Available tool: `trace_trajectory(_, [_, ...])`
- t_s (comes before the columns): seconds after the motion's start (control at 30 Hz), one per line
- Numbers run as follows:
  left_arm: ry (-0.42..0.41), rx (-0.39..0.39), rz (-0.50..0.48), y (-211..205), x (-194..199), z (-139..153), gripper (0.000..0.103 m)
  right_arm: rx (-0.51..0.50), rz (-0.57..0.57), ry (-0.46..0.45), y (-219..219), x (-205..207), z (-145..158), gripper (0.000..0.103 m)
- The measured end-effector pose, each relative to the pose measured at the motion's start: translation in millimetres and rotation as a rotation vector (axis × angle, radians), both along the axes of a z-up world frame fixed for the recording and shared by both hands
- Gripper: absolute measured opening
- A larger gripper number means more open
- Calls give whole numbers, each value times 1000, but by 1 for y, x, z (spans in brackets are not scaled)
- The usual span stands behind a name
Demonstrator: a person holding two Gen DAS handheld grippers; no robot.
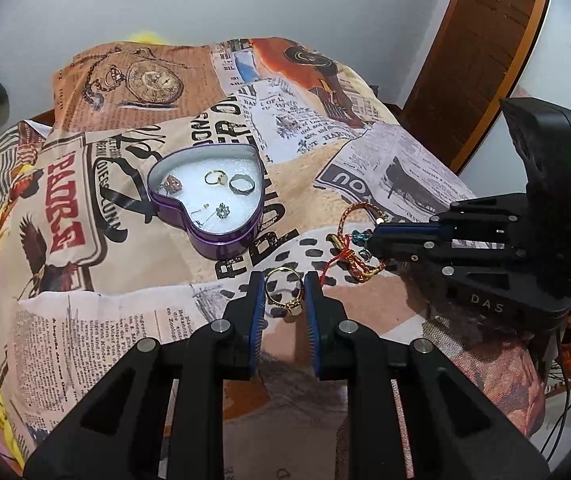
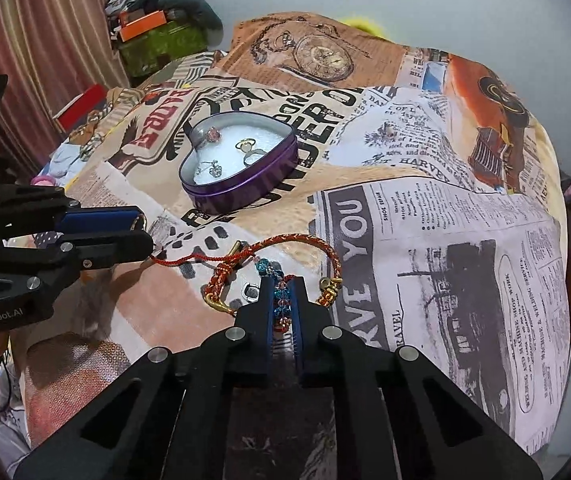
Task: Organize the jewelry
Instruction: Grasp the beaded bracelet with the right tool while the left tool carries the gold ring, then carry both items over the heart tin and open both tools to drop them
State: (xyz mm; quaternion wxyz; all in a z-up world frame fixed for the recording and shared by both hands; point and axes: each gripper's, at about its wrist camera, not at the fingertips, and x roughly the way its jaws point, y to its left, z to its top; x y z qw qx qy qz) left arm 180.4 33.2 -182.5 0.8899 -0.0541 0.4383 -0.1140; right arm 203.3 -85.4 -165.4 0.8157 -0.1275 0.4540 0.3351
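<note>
A purple heart-shaped tin [image 1: 221,240] [image 2: 245,194] sits on the printed cloth with several rings and earrings on its white lining. My left gripper [image 1: 284,296] has its jaws close around a gold ring [image 1: 285,292], touching both pads; its tip also shows in the right wrist view [image 2: 141,232]. My right gripper [image 2: 281,296] is shut on a blue beaded piece [image 2: 279,302]. A red and gold braided bracelet [image 2: 285,248] [image 1: 355,236] lies around it. A small silver ring [image 2: 250,291] lies by the right fingers.
The printed newspaper-pattern cloth [image 1: 125,320] covers the whole surface. A wooden door frame [image 1: 485,40] stands at the right. Boxes and clothes [image 2: 153,32] are piled at the far left by a curtain.
</note>
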Motion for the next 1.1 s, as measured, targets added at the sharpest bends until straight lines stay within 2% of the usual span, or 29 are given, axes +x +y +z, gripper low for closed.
trace_trajectory(0.33, [-68, 6, 28, 6, -4, 28, 18, 98, -71, -90, -12, 2, 43, 7])
trace_trajectory(0.57, [-100, 2, 56, 17, -6, 41, 18, 124, -72, -168, -5, 2, 72, 7])
trace_trajectory(0.73, [-123, 9, 84, 27, -3, 47, 18, 124, -57, -201, 8, 4, 80, 7])
trace_trajectory(1.1, [-156, 20, 141, 52, 17, 56, 18, 159, -27, -202, 38, 19, 84, 7])
